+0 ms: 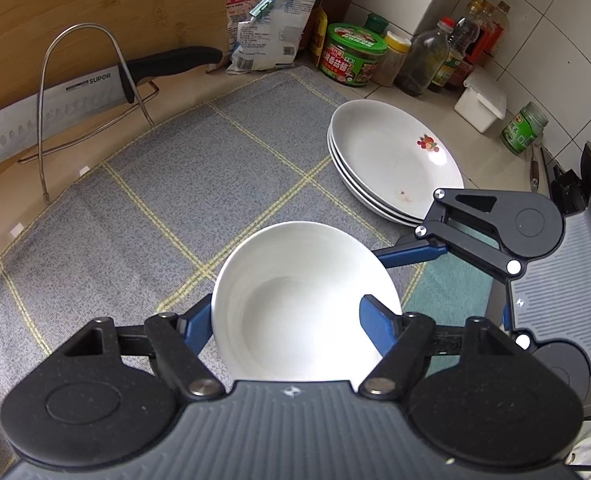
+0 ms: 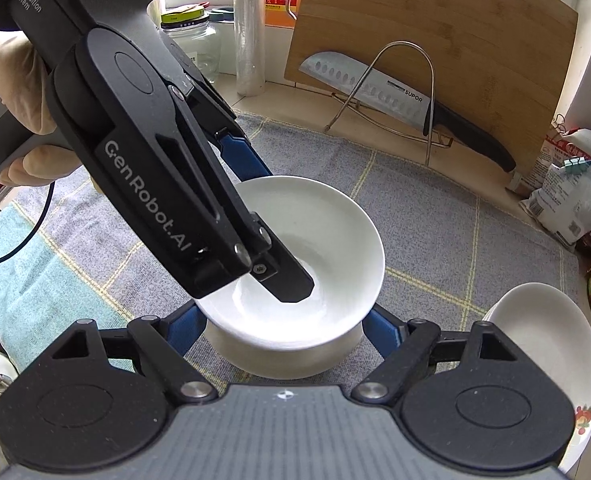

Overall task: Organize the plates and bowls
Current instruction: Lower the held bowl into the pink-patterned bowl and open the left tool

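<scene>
- The left gripper [image 1: 289, 316] is clamped on the wall of the top bowl [image 1: 295, 300]. One blue finger sits inside the bowl and the other is outside it.
- In the left wrist view this white bowl fills the lower middle of the picture, tipped a little, just above the gripper's body.
- In the right wrist view the left gripper comes down from the upper left. Its dark fingertip rests inside the bowl, in the middle of the picture.
- Under the top bowl there looks to be a bottom bowl [image 2: 287, 360], also white. The top one sits in it.
- The right gripper [image 2: 283, 328] has one blue finger on each side of the bottom bowl. Both fingers seem to press on its sides, so it is grasping that bowl.
- A gloved hand [image 2: 11, 80] holds the left gripper's handle at the left edge of the right wrist view.
- The bowls are over a grey cloth mat [image 1: 175, 208] with yellow lines.
- A stack of white plates [image 1: 391, 152] lies to the upper right of the bowls in the left wrist view, partly on the mat. The top plate has a small red picture on it.
- A big knife [image 1: 55, 112] rests in a wire rack [image 1: 83, 26] at the upper left, in front of a wooden board [image 1: 95, 0].
- Jars and bottles [image 1: 355, 56] stand along the tiled wall at the upper right.
</scene>
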The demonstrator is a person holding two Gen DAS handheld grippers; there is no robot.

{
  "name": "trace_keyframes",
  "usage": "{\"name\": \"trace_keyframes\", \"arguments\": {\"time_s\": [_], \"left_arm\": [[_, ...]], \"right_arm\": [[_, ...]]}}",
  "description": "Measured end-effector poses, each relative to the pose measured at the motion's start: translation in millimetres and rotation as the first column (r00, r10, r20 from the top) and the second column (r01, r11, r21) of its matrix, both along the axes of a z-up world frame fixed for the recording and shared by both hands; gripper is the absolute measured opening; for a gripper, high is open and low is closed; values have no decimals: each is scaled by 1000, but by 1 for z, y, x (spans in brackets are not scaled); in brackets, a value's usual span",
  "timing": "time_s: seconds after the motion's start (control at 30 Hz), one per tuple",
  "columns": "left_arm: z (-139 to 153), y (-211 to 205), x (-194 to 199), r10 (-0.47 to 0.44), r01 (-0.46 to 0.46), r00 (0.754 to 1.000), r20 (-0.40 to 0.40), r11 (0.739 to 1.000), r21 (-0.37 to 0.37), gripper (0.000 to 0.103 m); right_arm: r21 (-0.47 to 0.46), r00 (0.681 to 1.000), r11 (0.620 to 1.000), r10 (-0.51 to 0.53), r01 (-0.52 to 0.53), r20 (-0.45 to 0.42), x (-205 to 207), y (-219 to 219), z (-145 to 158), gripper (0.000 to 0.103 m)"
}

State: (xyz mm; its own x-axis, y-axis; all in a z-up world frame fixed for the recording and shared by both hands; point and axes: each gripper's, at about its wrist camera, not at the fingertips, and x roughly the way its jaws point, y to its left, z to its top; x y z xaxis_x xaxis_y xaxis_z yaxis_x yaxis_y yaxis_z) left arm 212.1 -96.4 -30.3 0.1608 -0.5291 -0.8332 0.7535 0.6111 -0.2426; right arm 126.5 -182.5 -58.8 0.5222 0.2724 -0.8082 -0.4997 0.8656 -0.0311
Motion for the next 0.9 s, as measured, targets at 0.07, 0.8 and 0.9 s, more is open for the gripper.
{"name": "trace_keyframes", "arguments": {"time_s": [0.07,0.8,0.9], "left_arm": [[-1,-1,-1,-5,5,1000,3,1000,2,75],[-10,-8,-5,-29,27,998,53,999,38,76],[-8,-6,-5,-28,27,998,53,999,24,77]], "right_arm": [[0,1000,1000,-6,6,-1,-1,-1,-2,88],[12,1000,1000,-22,22,-11,-2,-3,-9,90],[26,1000,999,-19,19,-2,-3,-3,-7,97]]}}
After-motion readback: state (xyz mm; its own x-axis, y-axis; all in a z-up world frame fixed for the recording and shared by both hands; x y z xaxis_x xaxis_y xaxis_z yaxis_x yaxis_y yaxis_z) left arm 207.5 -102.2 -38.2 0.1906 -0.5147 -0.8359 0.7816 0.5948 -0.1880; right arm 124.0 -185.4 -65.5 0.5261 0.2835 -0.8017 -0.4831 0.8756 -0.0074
